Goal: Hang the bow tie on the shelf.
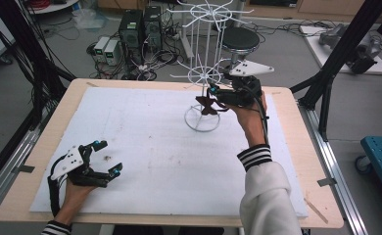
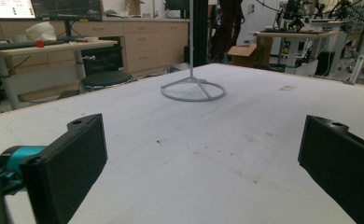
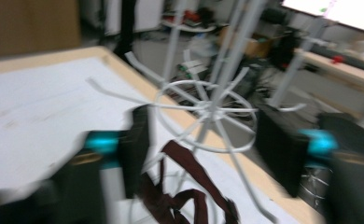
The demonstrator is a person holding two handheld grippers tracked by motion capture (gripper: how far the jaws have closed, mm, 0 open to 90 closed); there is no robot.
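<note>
White foam padding covers a pale wooden bench (image 1: pixel 297 147) in a workshop crowded with cables, computers and a black stool on the floor beyond. Toward the far side of the bench stands a white wire rack (image 1: pixel 202 73), a tall pole on a ring base with hooked spokes at two levels.

At the rack's lower ring of hooks, the right gripper (image 1: pixel 217 95) is held level, close against the wires. A dark reddish-brown strap (image 1: pixel 206 105), looped like a small fabric piece, dangles there beside the pole. In the right gripper view the strap (image 3: pixel 189 186) hangs low between the two black jaws, which stand apart and do not press on it; the blurred picture does not show clearly which hook carries it.

The left gripper (image 1: pixel 103 159) rests near the front left corner of the padding, jaws spread wide with nothing between them.

Judging from this, the hanging appears done or nearly done: the strap seems to be on the rack, and what remains is drawing the right gripper away without snagging it.
</note>
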